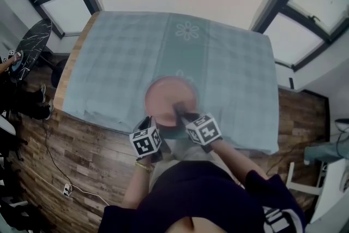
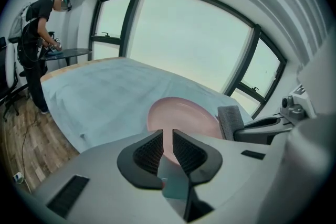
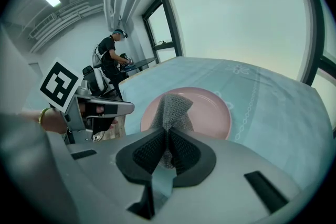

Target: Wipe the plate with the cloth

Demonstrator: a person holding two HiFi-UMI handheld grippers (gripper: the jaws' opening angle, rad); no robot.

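We record the pink plate (image 1: 169,96) lying flat on the blue-clothed surface (image 1: 109,63), toward its near edge and directly ahead of both grippers.

The plate's near rim runs into the narrow slit between the fingers (image 2: 149,152) of the left gripper (image 2: 167,147). These fingers stand almost together, closed on that rim.

The grey cloth (image 3: 173,108) rises from between the fingers (image 3: 186,152) of the right gripper (image 3: 168,150), which are pressed together on its lower fold. The cloth's free upper part stands over the plate's near half. We cannot tell whether it touches the plate.

In the head view the two grippers sit side by side, the left at the plate's near-left rim and the right just beside it.

A person (image 2: 37,39) stands at a dark table (image 2: 68,52), well apart.
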